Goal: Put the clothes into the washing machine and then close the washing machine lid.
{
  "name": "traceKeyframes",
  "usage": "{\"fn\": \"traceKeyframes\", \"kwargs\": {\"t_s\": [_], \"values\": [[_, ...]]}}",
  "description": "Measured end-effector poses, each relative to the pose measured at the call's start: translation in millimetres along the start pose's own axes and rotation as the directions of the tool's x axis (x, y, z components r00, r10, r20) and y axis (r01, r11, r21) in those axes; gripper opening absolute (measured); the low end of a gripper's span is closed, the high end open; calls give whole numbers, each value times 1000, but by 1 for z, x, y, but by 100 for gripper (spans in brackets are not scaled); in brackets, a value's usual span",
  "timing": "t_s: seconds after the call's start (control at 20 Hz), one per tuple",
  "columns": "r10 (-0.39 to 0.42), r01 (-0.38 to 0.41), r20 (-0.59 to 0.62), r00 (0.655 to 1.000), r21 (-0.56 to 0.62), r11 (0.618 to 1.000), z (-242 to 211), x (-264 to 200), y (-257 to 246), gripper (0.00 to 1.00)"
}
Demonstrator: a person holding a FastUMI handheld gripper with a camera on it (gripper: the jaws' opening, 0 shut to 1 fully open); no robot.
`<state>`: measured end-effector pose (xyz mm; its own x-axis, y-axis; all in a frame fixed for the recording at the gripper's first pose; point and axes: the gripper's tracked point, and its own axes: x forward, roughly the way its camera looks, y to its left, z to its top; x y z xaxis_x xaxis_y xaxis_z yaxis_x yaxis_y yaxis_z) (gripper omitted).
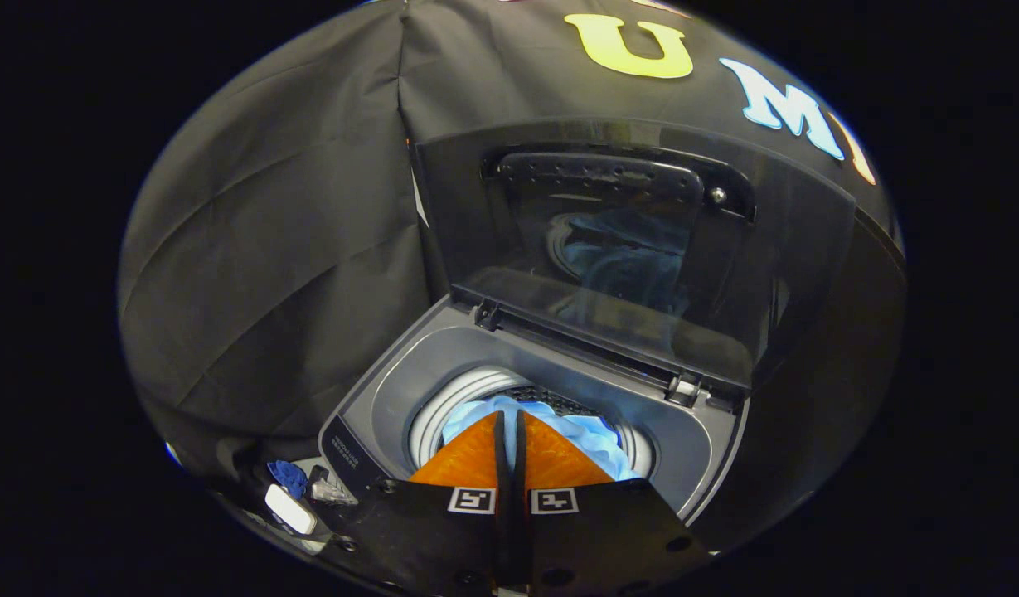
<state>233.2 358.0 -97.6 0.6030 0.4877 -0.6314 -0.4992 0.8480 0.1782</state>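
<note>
Black cloth wall hangs creased behind and to the left of a top-loading washing machine (pixel 368 414) with a grey top deck. Machine's lid (pixel 633 249) stands raised, hinged along the far edge of the deck, tilted back toward the wall; its long axis runs across the machine, parallel to the hinge line, with its inner face turned toward the camera. Lid's dark glass panel carries a blurred blue reflection. Round drum opening (pixel 443 406) sits in the deck, ringed in pale ribbing. Light blue clothes (pixel 584 435) lie bunched inside the drum, showing just beyond and to either side of the fingertips; no clear long axis to the bundle. Gripper (pixel 509 419) sits over the near rim of the drum, pointing down into the opening toward the hinge side. Orange fingers (pixel 468 460) are pressed together, only a thin dark seam between them, nothing visibly held. Left of the machine, low down: a small blue item (pixel 288 477), a white object (pixel 291 508), and a clear piece (pixel 331 491), too small to identify.
</note>
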Motion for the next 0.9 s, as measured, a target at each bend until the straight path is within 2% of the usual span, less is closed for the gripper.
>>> {"fn": "traceKeyframes", "kwargs": {"t_s": [0.6, 0.7, 0.8, 0.9], "values": [[-28, 28, -28, 999, 1, 1000, -10, 8, -2, 2], [-2, 4, -59, 998, 22, 1000, -16, 11, 1, 2], [-27, 31, -93, 995, 45, 999, -18, 10, -3, 40], [-43, 47, -76, 996, 52, 998, -10, 10, -8, 78]]}}
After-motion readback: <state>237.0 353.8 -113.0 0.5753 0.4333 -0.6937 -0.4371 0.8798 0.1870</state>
